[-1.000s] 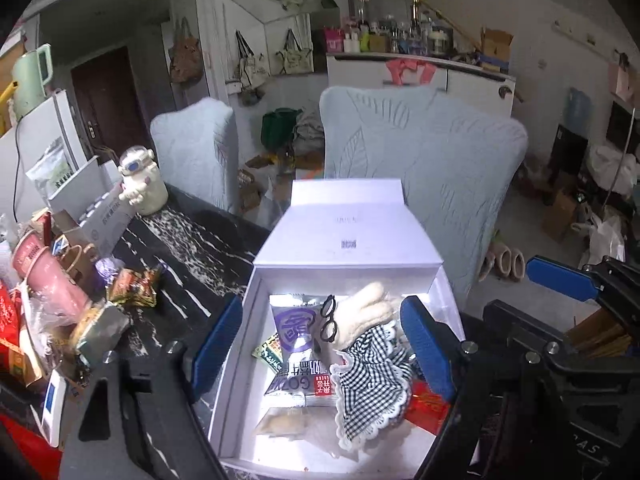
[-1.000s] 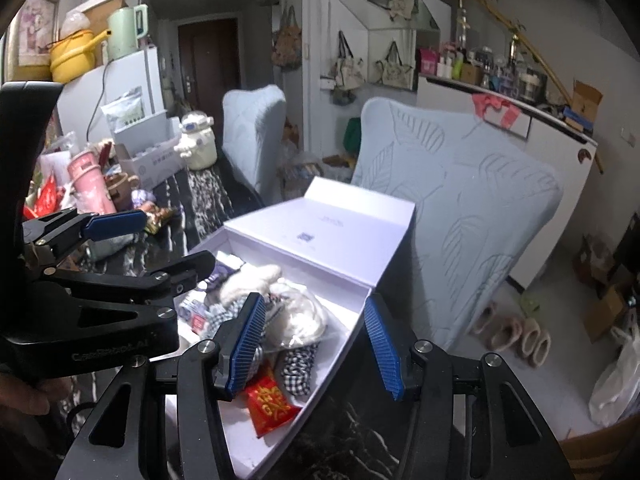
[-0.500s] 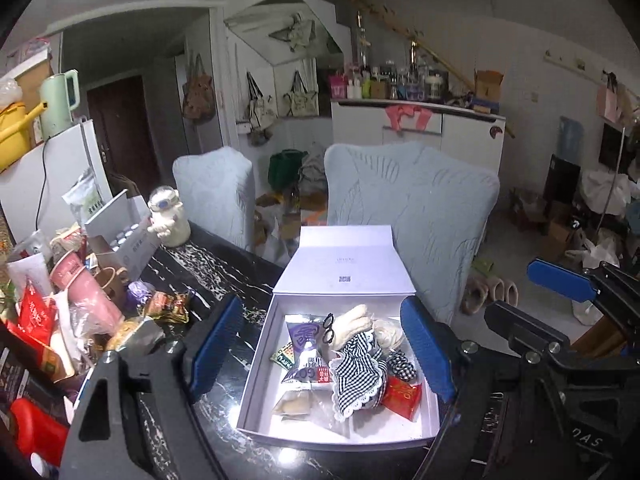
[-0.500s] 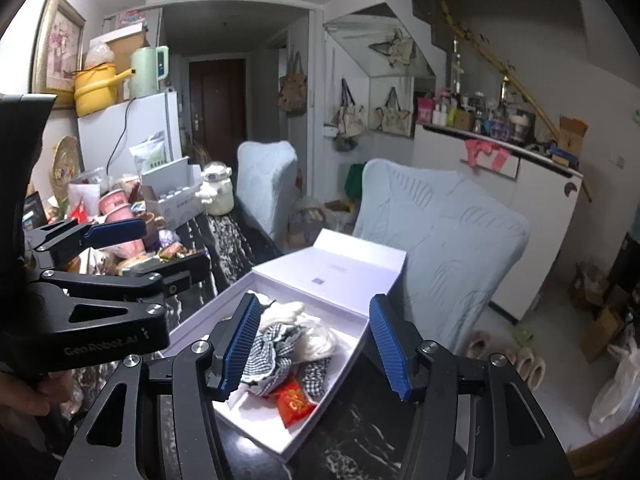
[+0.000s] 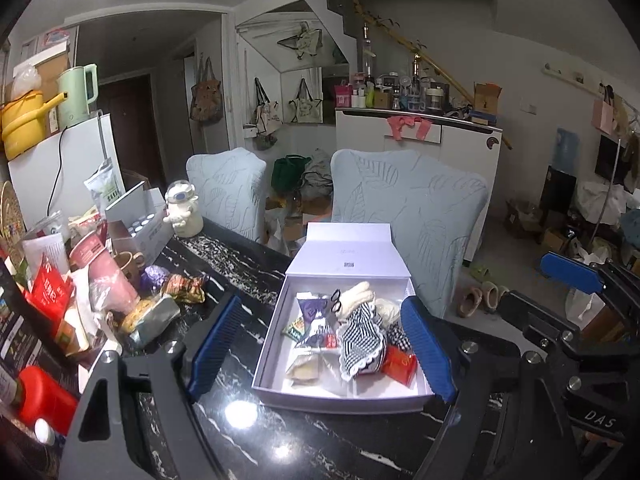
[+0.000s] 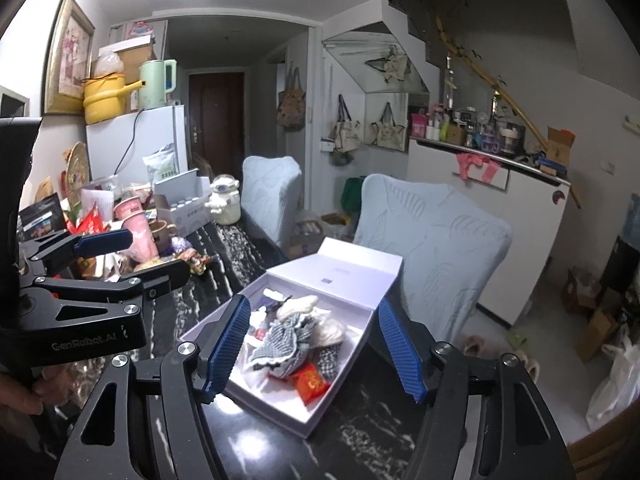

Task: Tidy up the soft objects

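An open white box (image 5: 280, 394) stands on the black marble table (image 5: 304, 436). It holds a plush toy in a black-and-white checked dress (image 5: 362, 340), snack packets (image 5: 310, 314) and a red packet (image 5: 400, 364). My left gripper (image 5: 320, 346) is open and empty, raised above and in front of the box. My right gripper (image 6: 314, 346) is open and empty, also raised before the box (image 6: 272, 404). The checked plush (image 6: 286, 346) and the red packet (image 6: 312, 382) show there too. The other gripper shows at each view's edge.
Clutter crowds the table's left: a pink cup (image 5: 106, 276), snack bags (image 5: 184, 282), a red bottle (image 5: 44, 400), a white astronaut figure (image 5: 182, 210) and an open carton (image 5: 138, 224). Two pale covered chairs (image 5: 408, 200) stand behind the table.
Both grippers have pulled back and up from the box, which now looks smaller and farther. Both stay open and empty. The box contents have not moved.
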### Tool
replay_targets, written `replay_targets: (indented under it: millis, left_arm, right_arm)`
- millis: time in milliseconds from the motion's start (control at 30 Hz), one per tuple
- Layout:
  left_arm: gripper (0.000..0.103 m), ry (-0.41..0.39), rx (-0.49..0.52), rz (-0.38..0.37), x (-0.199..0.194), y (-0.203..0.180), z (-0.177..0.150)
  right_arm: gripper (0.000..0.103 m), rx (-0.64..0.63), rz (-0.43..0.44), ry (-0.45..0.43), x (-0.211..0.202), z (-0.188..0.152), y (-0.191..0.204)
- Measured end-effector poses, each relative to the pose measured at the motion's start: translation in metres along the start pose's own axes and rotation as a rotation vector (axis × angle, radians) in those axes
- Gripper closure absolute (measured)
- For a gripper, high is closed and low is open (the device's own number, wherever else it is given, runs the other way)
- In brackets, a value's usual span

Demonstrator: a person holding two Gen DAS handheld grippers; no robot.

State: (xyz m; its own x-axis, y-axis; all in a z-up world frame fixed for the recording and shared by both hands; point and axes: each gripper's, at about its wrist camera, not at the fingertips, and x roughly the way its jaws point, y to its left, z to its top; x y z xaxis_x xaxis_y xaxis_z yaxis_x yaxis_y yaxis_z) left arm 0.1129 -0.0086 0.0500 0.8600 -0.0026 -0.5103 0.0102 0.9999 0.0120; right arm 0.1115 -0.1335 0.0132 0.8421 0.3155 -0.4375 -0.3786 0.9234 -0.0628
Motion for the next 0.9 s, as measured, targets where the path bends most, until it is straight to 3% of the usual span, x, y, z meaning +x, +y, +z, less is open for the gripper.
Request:
replay_targets:
  millis: [567, 900]
  left_arm:
    - [0.021, 0.031, 0.011, -0.022, -0.009, -0.003, -0.029]
    - [0.021, 0.045, -0.055, -0.037, -0.004, 0.013, -0.043]
  right_arm:
    - [0.034, 0.066, -0.003, 0.049, -0.009, -0.028, 0.009]
    - [0.034, 0.06, -0.02, 0.082, -0.003, -0.035, 0.015]
